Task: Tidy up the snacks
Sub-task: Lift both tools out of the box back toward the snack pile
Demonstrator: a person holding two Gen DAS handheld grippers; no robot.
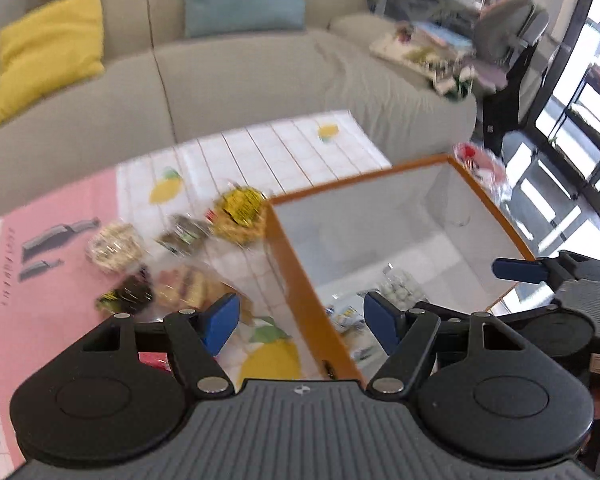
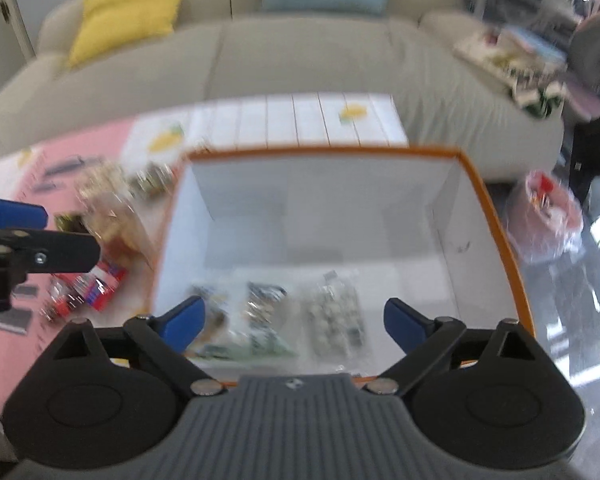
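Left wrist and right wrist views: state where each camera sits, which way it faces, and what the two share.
Left wrist: sits on the left hand-held gripper, jaws open, above the box's left wall, facing the sofa; loose snack packets lie on the table left of the box; the right hand-held gripper's fingertip shows at right.
Right wrist: sits on the right hand-held gripper, jaws open, looking down into the orange-rimmed box at packets inside.
Shared: box, sofa, yellow cushion, lemon-print cloth.
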